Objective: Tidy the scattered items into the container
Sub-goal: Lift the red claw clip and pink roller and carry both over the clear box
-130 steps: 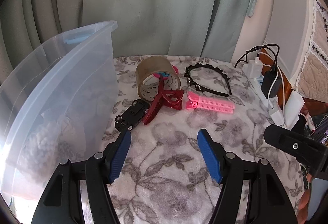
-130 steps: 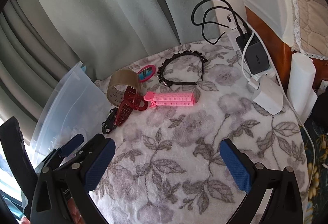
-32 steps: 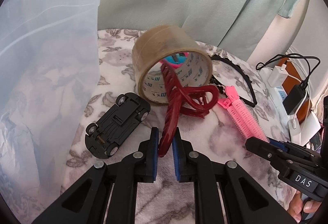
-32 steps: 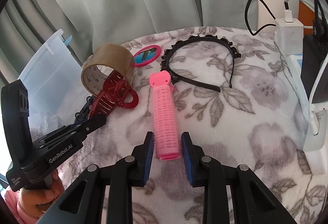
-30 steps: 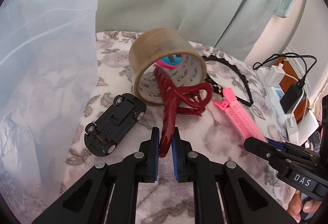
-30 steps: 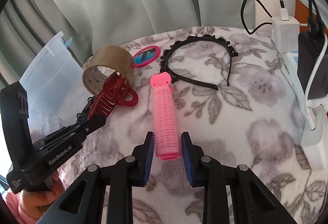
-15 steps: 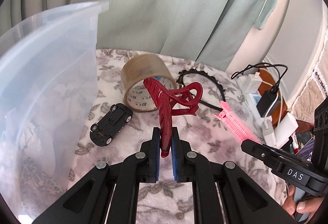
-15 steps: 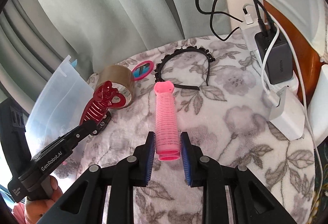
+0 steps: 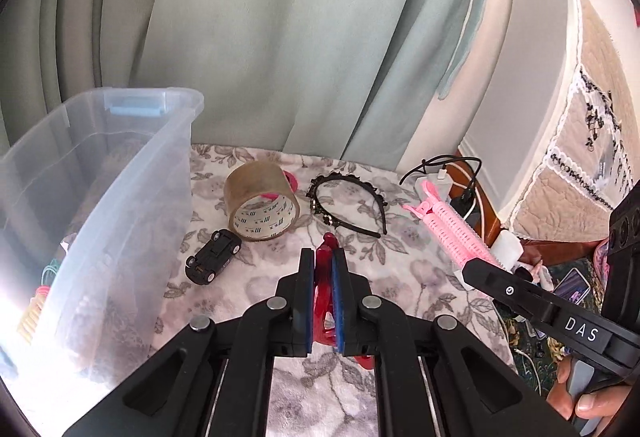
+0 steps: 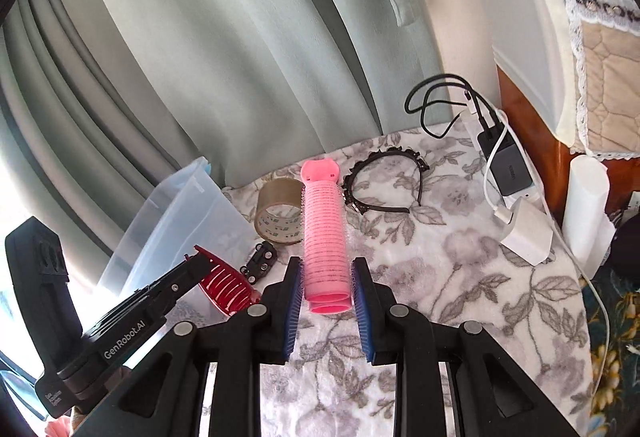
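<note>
Red hair claw (image 9: 323, 279) between left tool (image 9: 320, 265) pads

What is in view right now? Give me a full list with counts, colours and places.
Container: one, clear plastic, left of the cloth, a few small items inside.
Tape roll: one, brown, beside the container.
Toy car: one, black, in front of the tape.
Headband: one, black, on the cloth.
Pink disc: one, behind the tape.
Chargers and cables: several, black and white, right edge.
Hair claw: one, dark red, in the left gripper.
Hair roller clip: one, pink, in the right gripper.
Hand: one, holding the right gripper's handle.
</note>
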`<state>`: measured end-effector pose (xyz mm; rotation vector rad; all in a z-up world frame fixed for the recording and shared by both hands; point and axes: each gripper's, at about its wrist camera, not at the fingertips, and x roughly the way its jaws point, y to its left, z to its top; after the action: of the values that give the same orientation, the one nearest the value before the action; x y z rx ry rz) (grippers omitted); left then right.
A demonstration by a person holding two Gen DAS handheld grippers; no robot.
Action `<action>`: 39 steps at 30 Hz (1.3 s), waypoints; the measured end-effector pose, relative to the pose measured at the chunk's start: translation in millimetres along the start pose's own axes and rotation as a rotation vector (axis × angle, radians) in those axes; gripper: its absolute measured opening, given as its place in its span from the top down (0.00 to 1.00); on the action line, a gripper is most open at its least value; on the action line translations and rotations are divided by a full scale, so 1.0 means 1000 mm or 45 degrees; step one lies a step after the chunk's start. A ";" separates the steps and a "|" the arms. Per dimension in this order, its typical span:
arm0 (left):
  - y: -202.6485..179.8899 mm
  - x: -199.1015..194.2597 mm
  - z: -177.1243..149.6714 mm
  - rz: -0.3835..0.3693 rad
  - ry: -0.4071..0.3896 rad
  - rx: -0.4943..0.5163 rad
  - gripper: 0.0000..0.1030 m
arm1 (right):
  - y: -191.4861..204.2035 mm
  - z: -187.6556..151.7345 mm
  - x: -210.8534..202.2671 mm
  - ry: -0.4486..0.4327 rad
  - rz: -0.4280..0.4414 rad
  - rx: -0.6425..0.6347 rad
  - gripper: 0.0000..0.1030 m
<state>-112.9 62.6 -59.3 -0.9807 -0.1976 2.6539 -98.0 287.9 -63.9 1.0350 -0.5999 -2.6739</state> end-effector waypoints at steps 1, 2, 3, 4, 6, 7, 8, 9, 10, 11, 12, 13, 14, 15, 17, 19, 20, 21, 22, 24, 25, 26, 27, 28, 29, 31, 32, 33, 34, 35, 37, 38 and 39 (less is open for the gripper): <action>-0.002 -0.008 0.000 -0.006 -0.015 0.007 0.92 | 0.003 -0.001 -0.006 -0.012 0.004 -0.003 0.74; -0.004 -0.014 0.001 -0.011 -0.029 0.012 0.92 | 0.007 -0.001 -0.013 -0.025 0.007 -0.006 0.74; -0.006 -0.021 0.001 -0.016 -0.043 0.017 0.92 | 0.010 -0.002 -0.019 -0.037 0.011 -0.010 0.74; -0.008 -0.028 0.002 -0.021 -0.057 0.023 0.92 | 0.013 -0.002 -0.026 -0.048 0.015 -0.015 0.74; -0.011 -0.042 0.003 -0.027 -0.086 0.029 0.92 | 0.019 -0.003 -0.037 -0.069 0.022 -0.023 0.74; -0.012 -0.049 0.003 -0.030 -0.100 0.032 0.92 | 0.022 -0.002 -0.042 -0.080 0.026 -0.027 0.74; -0.013 -0.056 0.004 -0.031 -0.115 0.033 0.92 | 0.025 -0.002 -0.047 -0.091 0.031 -0.032 0.74; -0.013 -0.063 0.005 -0.032 -0.130 0.034 0.92 | 0.029 -0.002 -0.053 -0.103 0.035 -0.039 0.74; -0.013 -0.070 0.005 -0.032 -0.145 0.034 0.92 | 0.033 -0.001 -0.058 -0.115 0.039 -0.047 0.74; -0.013 -0.077 0.007 -0.032 -0.161 0.031 0.92 | 0.037 -0.001 -0.063 -0.127 0.043 -0.056 0.74; -0.012 -0.084 0.008 -0.033 -0.178 0.026 0.92 | 0.041 -0.001 -0.069 -0.138 0.047 -0.065 0.74; -0.011 -0.091 0.009 -0.032 -0.196 0.022 0.92 | 0.046 -0.001 -0.074 -0.150 0.052 -0.074 0.74; -0.010 -0.098 0.011 -0.031 -0.214 0.019 0.92 | 0.051 -0.001 -0.079 -0.160 0.057 -0.084 0.74; -0.009 -0.105 0.012 -0.030 -0.232 0.015 0.92 | 0.055 -0.001 -0.084 -0.170 0.063 -0.095 0.74; -0.007 -0.117 0.014 -0.026 -0.266 0.007 0.92 | 0.064 -0.001 -0.092 -0.190 0.075 -0.117 0.74; -0.004 -0.129 0.016 -0.020 -0.298 -0.003 0.92 | 0.073 -0.002 -0.099 -0.203 0.085 -0.139 0.74; -0.002 -0.135 0.017 -0.018 -0.312 -0.008 0.92 | 0.077 -0.003 -0.102 -0.210 0.090 -0.150 0.74; 0.000 -0.140 0.017 -0.016 -0.327 -0.014 0.92 | 0.082 -0.003 -0.104 -0.215 0.094 -0.160 0.74; 0.002 -0.146 0.018 -0.013 -0.343 -0.020 0.92 | 0.086 -0.004 -0.106 -0.219 0.098 -0.170 0.74; 0.007 -0.158 0.018 -0.007 -0.380 -0.034 0.92 | 0.094 -0.005 -0.109 -0.224 0.103 -0.191 0.74; 0.009 -0.164 0.019 -0.003 -0.399 -0.042 0.92 | 0.099 -0.005 -0.110 -0.225 0.106 -0.202 0.74; 0.011 -0.170 0.020 0.005 -0.416 -0.050 0.92 | 0.103 -0.006 -0.111 -0.227 0.110 -0.213 0.74; 0.014 -0.174 0.022 0.015 -0.427 -0.060 0.92 | 0.107 -0.007 -0.112 -0.229 0.116 -0.222 0.74; 0.016 -0.178 0.023 0.021 -0.435 -0.071 0.92 | 0.111 -0.007 -0.114 -0.234 0.126 -0.227 0.74; 0.019 -0.182 0.025 0.026 -0.443 -0.083 0.92 | 0.114 -0.008 -0.116 -0.238 0.134 -0.234 0.74; 0.025 -0.190 0.025 0.035 -0.469 -0.104 0.92 | 0.122 -0.008 -0.119 -0.241 0.141 -0.255 0.74; 0.028 -0.194 0.025 0.043 -0.480 -0.114 0.92 | 0.126 -0.009 -0.119 -0.239 0.141 -0.267 0.74; 0.032 -0.197 0.024 0.051 -0.489 -0.124 0.92 | 0.130 -0.010 -0.119 -0.237 0.144 -0.279 0.74; 0.036 -0.200 0.023 0.060 -0.497 -0.135 0.92 | 0.134 -0.011 -0.119 -0.234 0.148 -0.290 0.74; 0.040 -0.202 0.023 0.067 -0.505 -0.146 0.92 | 0.138 -0.012 -0.118 -0.230 0.152 -0.301 0.74; 0.049 -0.206 0.022 0.081 -0.518 -0.171 0.92 | 0.146 -0.014 -0.115 -0.219 0.159 -0.321 0.74; 0.053 -0.207 0.021 0.088 -0.525 -0.182 0.92 | 0.150 -0.015 -0.113 -0.213 0.162 -0.329 0.74; 0.057 -0.209 0.021 0.096 -0.532 -0.193 0.92 | 0.153 -0.016 -0.112 -0.206 0.166 -0.337 0.74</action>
<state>10.5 -60.7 70.6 -0.4666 -0.4659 2.9203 1.8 183.6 60.0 0.6911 -0.3161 -2.6459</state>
